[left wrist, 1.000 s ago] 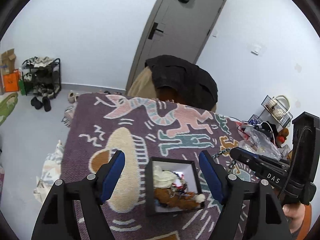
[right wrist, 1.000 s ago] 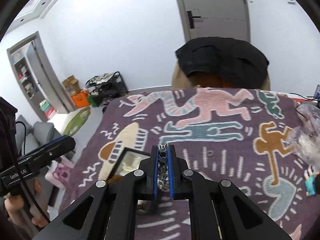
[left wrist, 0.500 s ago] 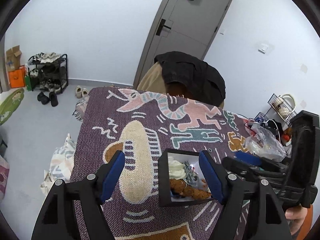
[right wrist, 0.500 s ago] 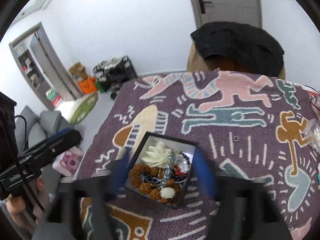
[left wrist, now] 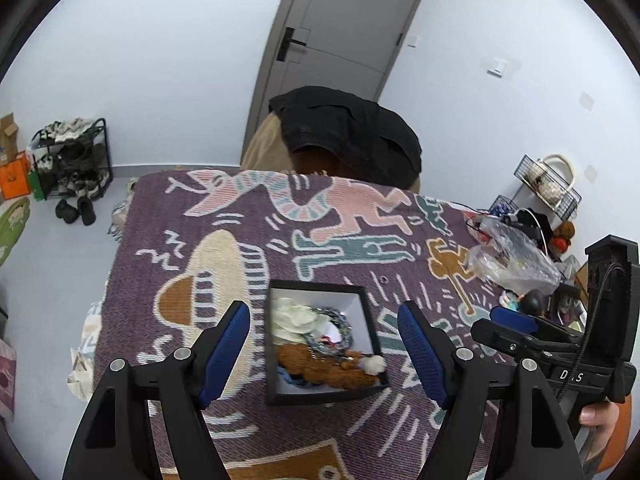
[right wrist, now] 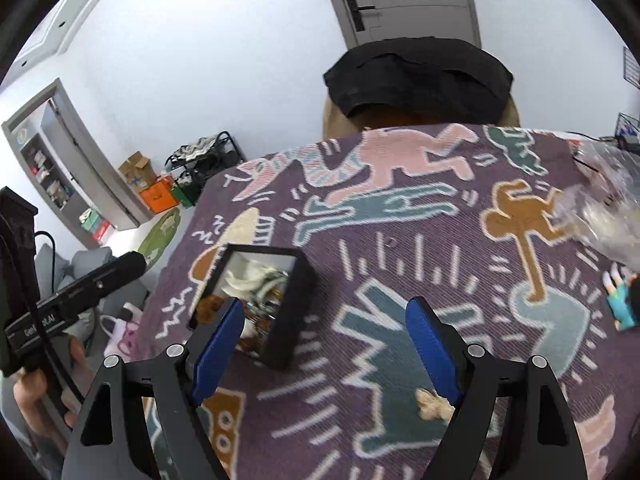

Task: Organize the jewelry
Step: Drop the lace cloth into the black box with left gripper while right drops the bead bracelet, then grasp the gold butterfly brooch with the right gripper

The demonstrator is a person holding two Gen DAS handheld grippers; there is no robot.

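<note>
A black jewelry box (left wrist: 320, 285) with a white lining sits on the patterned purple cloth (left wrist: 240, 216). Brown beads (left wrist: 324, 368), a silver chain (left wrist: 338, 320) and a white piece (left wrist: 294, 316) lie inside it. My left gripper (left wrist: 322, 312) hovers open just before the box, one finger on each side of it. My right gripper (right wrist: 325, 306) is open and holds nothing, over bare cloth to the right of the box (right wrist: 294, 304). A small beige trinket (right wrist: 432, 404) lies on the cloth by the right finger.
A crumpled clear plastic bag (left wrist: 508, 256) and small figurines (right wrist: 622, 300) crowd the cloth's right side. A chair draped in a black garment (left wrist: 348, 132) stands behind the far edge. Floor, a shoe rack (left wrist: 72, 156) and a door lie beyond.
The right gripper was shut on a silver chain, opened over the box and let it fall in, then moved right of the box. The left gripper shifted slightly and stayed open.
</note>
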